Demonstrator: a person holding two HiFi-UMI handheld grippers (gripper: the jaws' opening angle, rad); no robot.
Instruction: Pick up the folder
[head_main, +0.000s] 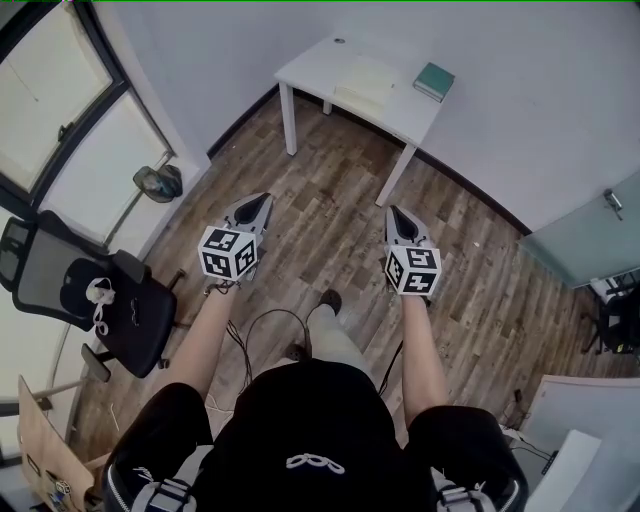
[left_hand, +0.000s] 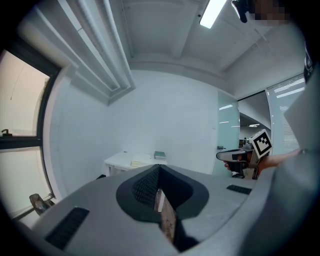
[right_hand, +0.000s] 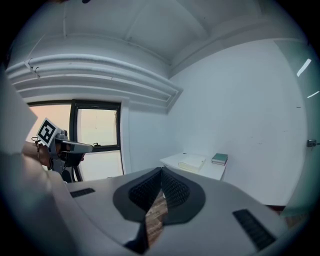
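Observation:
A pale cream folder (head_main: 366, 83) lies flat on a white table (head_main: 318, 62) against the far wall, with a dark green book (head_main: 434, 81) beside it to the right. Both show small and far off in the left gripper view, folder (left_hand: 137, 163) and book (left_hand: 159, 155), and in the right gripper view, folder (right_hand: 191, 162) and book (right_hand: 219, 159). My left gripper (head_main: 262, 201) and right gripper (head_main: 396, 213) are held out side by side over the wooden floor, well short of the table. Both are shut with nothing between their jaws.
A black office chair (head_main: 95, 290) stands at the left by the windows. A dark bag (head_main: 160, 182) sits on the floor near the wall. A glass door (head_main: 590, 235) is at the right. Cables (head_main: 262, 330) trail on the floor by the person's feet.

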